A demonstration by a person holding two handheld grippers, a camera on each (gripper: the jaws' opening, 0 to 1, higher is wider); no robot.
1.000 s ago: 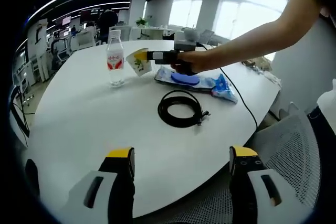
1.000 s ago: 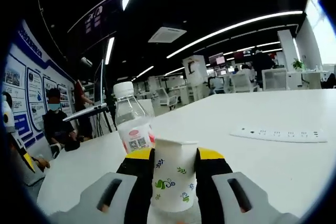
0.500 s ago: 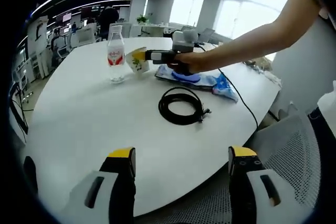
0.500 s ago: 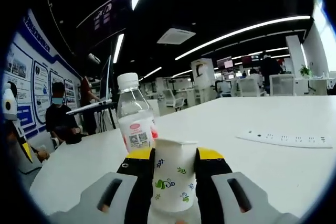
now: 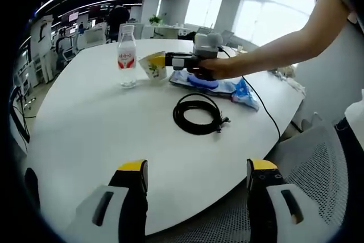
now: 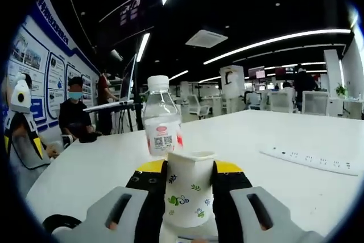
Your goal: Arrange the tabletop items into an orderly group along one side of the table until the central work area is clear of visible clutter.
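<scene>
Office lights glow above a white desk (image 5: 102, 123), where the right tool (image 6: 187, 181) clamps a paper cup (image 6: 187, 189) just beside a water bottle (image 5: 126, 56). Nearby lie a coiled black cable (image 5: 197, 116) and blue packet (image 5: 230, 88). Left tool (image 5: 193, 177) hovers wide, holding nothing.

Grey hand-held gripper (image 5: 193, 183), black yellow-tipped jaws.

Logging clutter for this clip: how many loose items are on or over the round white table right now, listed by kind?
Water bottle: 1
Paper cup, held in the right gripper: 1
Coiled black cable: 1
Blue plastic packet: 1
White power strip: 1
Total: 5
</scene>
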